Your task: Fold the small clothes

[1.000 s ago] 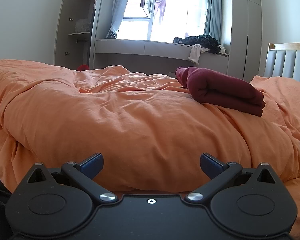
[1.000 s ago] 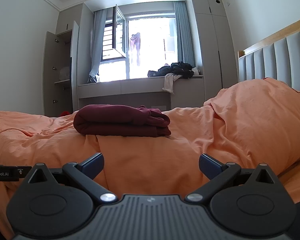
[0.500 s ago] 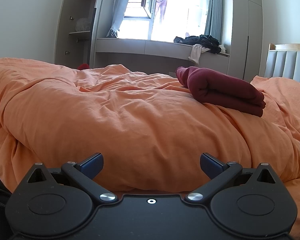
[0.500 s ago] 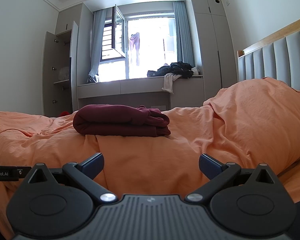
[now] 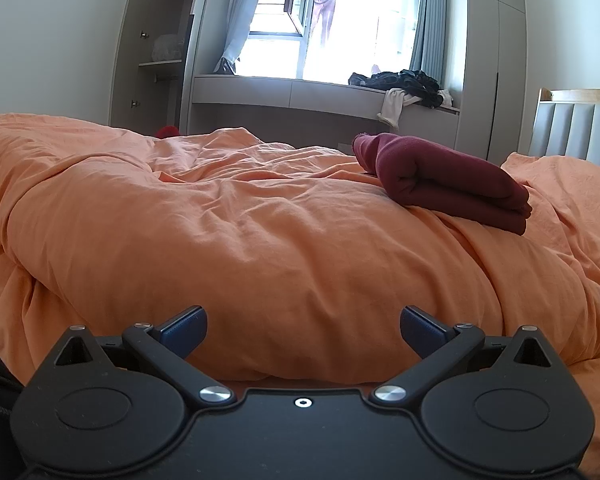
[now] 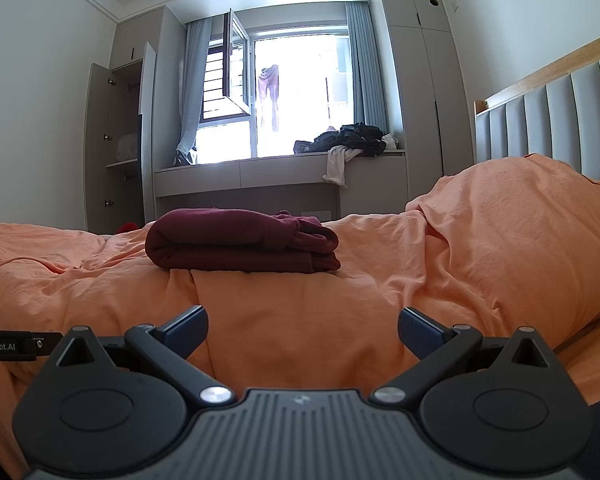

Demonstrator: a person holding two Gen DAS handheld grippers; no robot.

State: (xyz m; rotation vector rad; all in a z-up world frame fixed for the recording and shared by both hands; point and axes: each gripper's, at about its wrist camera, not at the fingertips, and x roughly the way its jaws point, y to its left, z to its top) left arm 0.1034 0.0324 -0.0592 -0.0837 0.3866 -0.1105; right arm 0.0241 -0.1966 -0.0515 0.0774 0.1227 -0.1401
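While both grippers are held low and level over the duvet [image 5: 260, 240], the left gripper [image 5: 303, 330] and right gripper [image 6: 302, 330] are spread wide, with nothing gripped. Well ahead, the garment [image 6: 240, 246], soft maroon knit, is folded into a thick rounded bundle on the rumpled orange cotton.

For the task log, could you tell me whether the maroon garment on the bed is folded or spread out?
Folded: the maroon garment lies as a compact stack of layers with a rounded fold edge on the orange duvet.
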